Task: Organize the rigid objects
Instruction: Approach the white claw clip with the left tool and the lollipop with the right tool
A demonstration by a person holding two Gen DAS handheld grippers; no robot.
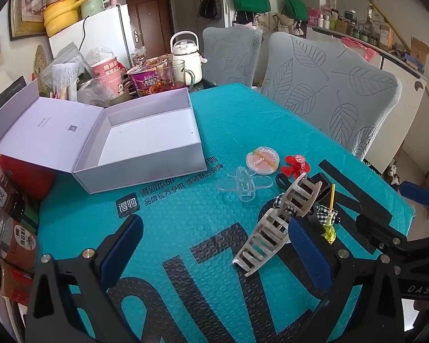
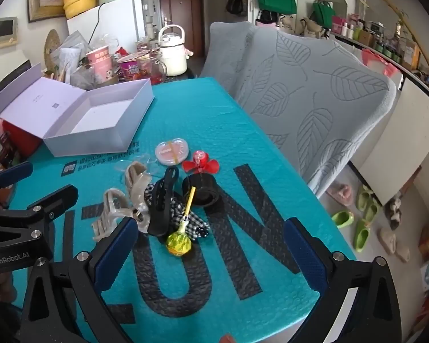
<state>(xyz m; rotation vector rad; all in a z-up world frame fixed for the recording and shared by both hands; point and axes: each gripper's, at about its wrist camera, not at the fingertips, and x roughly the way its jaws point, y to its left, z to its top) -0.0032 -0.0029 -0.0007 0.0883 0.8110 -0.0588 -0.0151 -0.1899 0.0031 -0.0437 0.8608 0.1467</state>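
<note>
Left tongs point(image 1: 214, 257): spread wide, nothing pinched, angled down over the teal mat point(image 1: 186, 214) on the counter.
Right tongs point(image 2: 211, 254): spread wide as well, empty, angled down at the same mat.
Beige hair claw point(image 1: 274, 223): just inside the left tongs' right finger, at about 2 o'clock from their middle; whether it touches that finger cannot be told. In the right wrist view it lies beyond the right tongs' left finger, at about 10 o'clock.
Lollipop point(image 2: 178, 241): between the right tongs' fingers, near the left one, at about 11 o'clock from their middle; yellow-green head toward the camera, stick pointing away.
Black hair clip point(image 2: 163, 200): just beyond the lollipop, lying over a checked cloth piece point(image 2: 186, 217), beside the beige claw.
Black band point(image 2: 201, 190): at 12 o'clock from the right tongs, just past the lollipop stick.
Red propeller toy point(image 2: 200, 165): just behind the black band.
Round pink compact point(image 2: 171, 150): at 11 o'clock of the red toy, close beside it.
Clear plastic piece point(image 1: 244, 187): at 12 o'clock from the left tongs, just beside the compact.
White box point(image 1: 146, 143): open, lid folded back, inside bare; at 11 o'clock from the left tongs, well apart from the small items.
Chair point(image 1: 329, 94): grey leaf-patterned cover, at the counter's far side.
</note>
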